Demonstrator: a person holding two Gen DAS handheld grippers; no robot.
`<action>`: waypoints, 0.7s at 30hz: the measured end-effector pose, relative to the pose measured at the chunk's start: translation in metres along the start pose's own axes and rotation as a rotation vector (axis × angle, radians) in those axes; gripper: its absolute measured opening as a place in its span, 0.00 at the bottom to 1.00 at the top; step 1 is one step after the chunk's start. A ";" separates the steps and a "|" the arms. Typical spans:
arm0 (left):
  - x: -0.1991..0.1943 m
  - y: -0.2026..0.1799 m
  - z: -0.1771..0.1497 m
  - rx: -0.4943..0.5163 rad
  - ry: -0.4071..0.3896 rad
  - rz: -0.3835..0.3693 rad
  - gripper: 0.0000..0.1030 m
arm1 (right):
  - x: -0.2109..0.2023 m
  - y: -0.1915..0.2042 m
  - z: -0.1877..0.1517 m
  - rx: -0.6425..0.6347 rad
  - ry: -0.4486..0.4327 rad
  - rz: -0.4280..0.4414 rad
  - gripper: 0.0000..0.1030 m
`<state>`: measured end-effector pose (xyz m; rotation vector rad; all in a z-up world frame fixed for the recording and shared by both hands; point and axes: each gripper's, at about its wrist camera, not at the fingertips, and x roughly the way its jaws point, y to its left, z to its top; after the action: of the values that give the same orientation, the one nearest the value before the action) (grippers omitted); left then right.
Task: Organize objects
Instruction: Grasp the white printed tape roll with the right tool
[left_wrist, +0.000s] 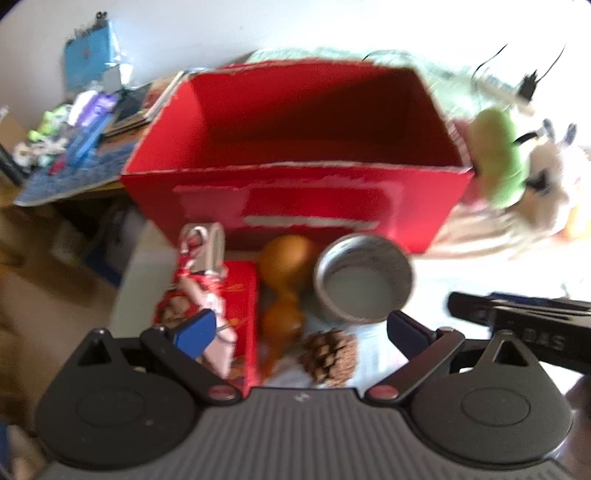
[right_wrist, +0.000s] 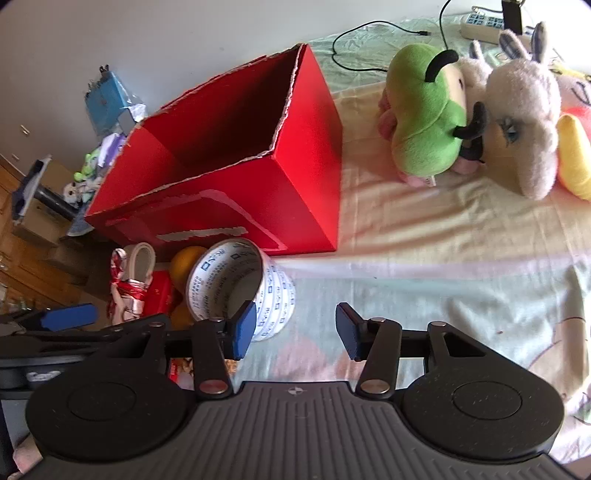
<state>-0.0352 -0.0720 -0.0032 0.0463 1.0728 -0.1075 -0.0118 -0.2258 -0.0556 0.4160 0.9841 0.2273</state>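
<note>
- My left tool (left_wrist: 300, 334) stood wide apart over the pine cone (left_wrist: 328, 356) and gourd (left_wrist: 284, 273).
- My right tool (right_wrist: 295, 328) was apart, empty, beside the tape roll (right_wrist: 240, 288).
- The red box (right_wrist: 221, 173) stood open behind them; free bed sheet (right_wrist: 443, 280) lay on its right.

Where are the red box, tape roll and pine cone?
red box (right_wrist: 236, 206): right wrist view, front wall.
tape roll (right_wrist: 275, 295): right wrist view, printed outer side.
pine cone (left_wrist: 328, 356): left wrist view, centre of scales.
</note>
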 end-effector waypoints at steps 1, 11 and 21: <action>-0.004 0.004 -0.001 -0.006 -0.011 -0.041 0.96 | 0.001 -0.001 0.001 0.009 0.003 0.024 0.47; 0.013 0.024 0.006 0.006 -0.045 -0.195 0.80 | 0.025 0.007 0.014 0.058 0.014 0.050 0.36; 0.043 0.016 0.021 0.099 0.048 -0.293 0.58 | 0.059 0.008 0.014 0.127 0.082 -0.002 0.23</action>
<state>0.0050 -0.0611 -0.0318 -0.0192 1.1163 -0.4255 0.0316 -0.2007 -0.0897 0.5252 1.0831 0.1817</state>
